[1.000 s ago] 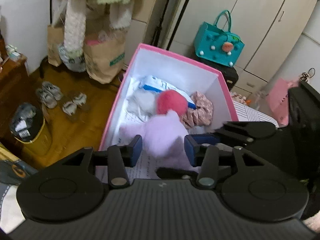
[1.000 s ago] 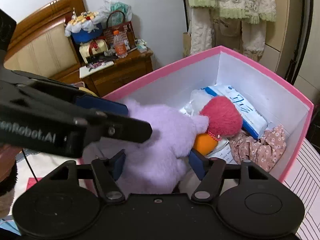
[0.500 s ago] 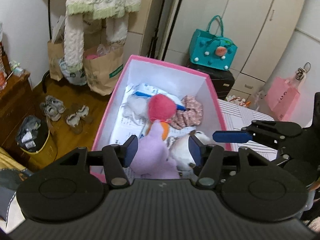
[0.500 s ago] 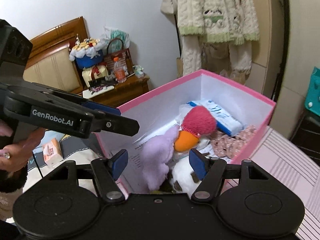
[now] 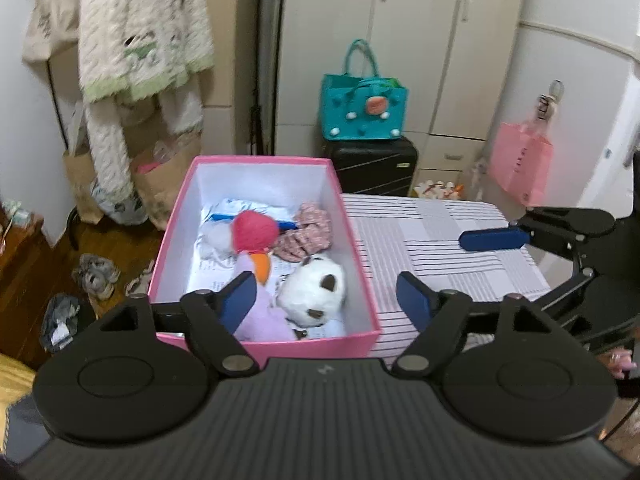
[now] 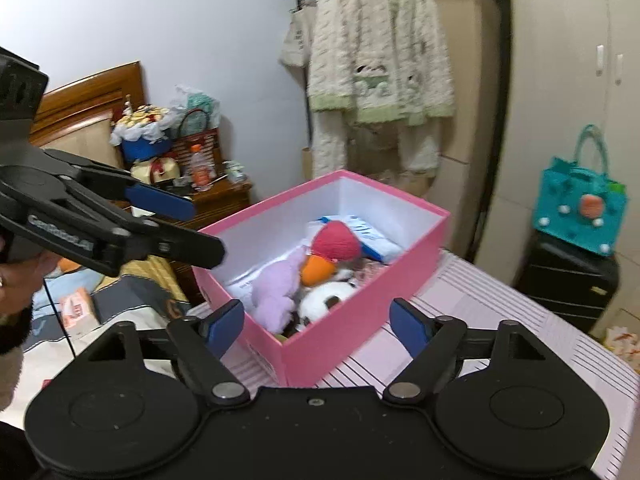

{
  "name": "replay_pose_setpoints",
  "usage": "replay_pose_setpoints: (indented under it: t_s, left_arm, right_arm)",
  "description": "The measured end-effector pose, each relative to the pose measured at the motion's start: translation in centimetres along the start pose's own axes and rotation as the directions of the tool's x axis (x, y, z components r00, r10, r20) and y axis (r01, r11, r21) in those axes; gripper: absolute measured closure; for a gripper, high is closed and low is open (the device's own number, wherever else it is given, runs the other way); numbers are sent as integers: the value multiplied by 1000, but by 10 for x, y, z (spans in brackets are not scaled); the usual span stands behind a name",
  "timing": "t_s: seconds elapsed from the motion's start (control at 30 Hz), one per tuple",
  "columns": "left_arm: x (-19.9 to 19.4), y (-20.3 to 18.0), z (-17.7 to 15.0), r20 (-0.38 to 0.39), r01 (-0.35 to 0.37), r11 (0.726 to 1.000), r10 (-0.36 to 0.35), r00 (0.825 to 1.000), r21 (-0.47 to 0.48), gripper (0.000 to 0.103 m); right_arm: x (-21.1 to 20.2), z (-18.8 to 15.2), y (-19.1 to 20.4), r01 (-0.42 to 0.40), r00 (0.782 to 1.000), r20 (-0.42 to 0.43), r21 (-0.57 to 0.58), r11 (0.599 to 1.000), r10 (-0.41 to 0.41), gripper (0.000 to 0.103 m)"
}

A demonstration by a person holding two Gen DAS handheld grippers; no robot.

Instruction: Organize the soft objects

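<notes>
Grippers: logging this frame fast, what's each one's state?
Left gripper: open, holding nothing.
Right gripper: open, holding nothing.

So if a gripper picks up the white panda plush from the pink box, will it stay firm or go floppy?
The white panda plush looks fluffy and rounded, so it would probably squash between the fingers rather than stay firm. It seems light for its size and unlikely to break. Resting against the purple plush in the pink box, it may drag that neighbour a little.
</notes>
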State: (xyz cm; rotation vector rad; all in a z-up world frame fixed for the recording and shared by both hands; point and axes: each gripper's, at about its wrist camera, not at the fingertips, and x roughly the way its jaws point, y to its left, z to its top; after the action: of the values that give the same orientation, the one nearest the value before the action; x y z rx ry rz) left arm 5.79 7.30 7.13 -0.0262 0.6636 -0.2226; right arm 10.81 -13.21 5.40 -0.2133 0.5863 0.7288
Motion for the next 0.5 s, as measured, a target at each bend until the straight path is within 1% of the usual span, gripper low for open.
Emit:
replay_pose_setpoints:
  t_s: [0.13,0.3,0.37,0.4,0.5]
  left_arm:
    - [-15,-15,-2,16,19,999,-19,1000,43,17]
    - [-23,-29,-8,7,45,997,-45,999,60,13]
    - [-25,-34,-9,2,52,997,-53,999,60,9]
    - [-25,-36,-10,-5,51,997,-51,999,57,5]
    - [-27,-43,-12,-21,32,998,-31,999,62,1]
  right_arm:
    - [-25,-9,0,43,999,20,19,999,-44,9]
    - [-51,-22,4,104,994,20,7,995,-104,4]
    - [-56,-24,3,126,992,10,20,992,-126,3]
    - [-58,-25,2,146,989,1,30,989,-146,1]
    - [-62,-23,3,225,973,-63,39,974,-222,0]
